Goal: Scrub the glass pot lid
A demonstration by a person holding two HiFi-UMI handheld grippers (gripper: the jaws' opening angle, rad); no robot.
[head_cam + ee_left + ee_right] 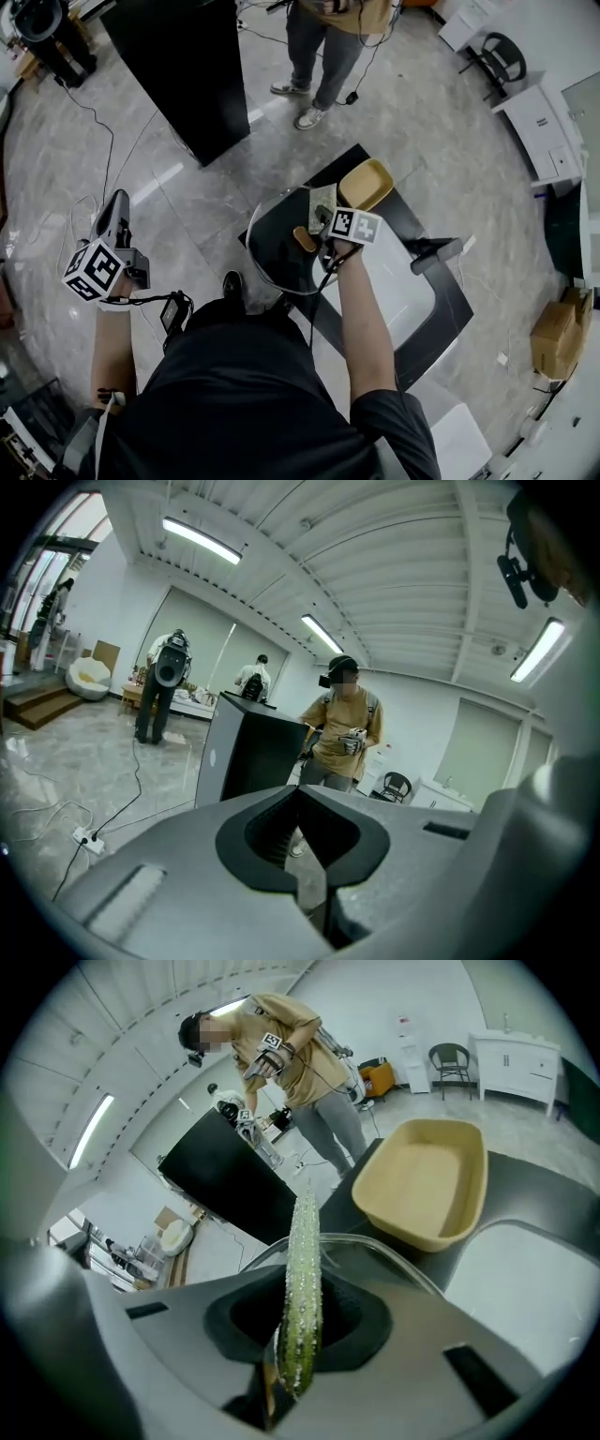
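A green scouring pad [302, 1288] was gripped edge-on by the right gripper [324, 229] over the glass pot lid [279, 248], which lay at the black worktop's [405, 217] left edge, while the left gripper [114, 204] was seen closed on nothing, clear of that worktop.

Speckled green scrub pad [302, 1288], tan tray [424, 1183], grey veined floor [450, 122].

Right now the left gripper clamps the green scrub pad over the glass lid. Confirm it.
Wrong gripper: the right gripper clamps the green scrub pad over the glass lid, as the right gripper view shows.
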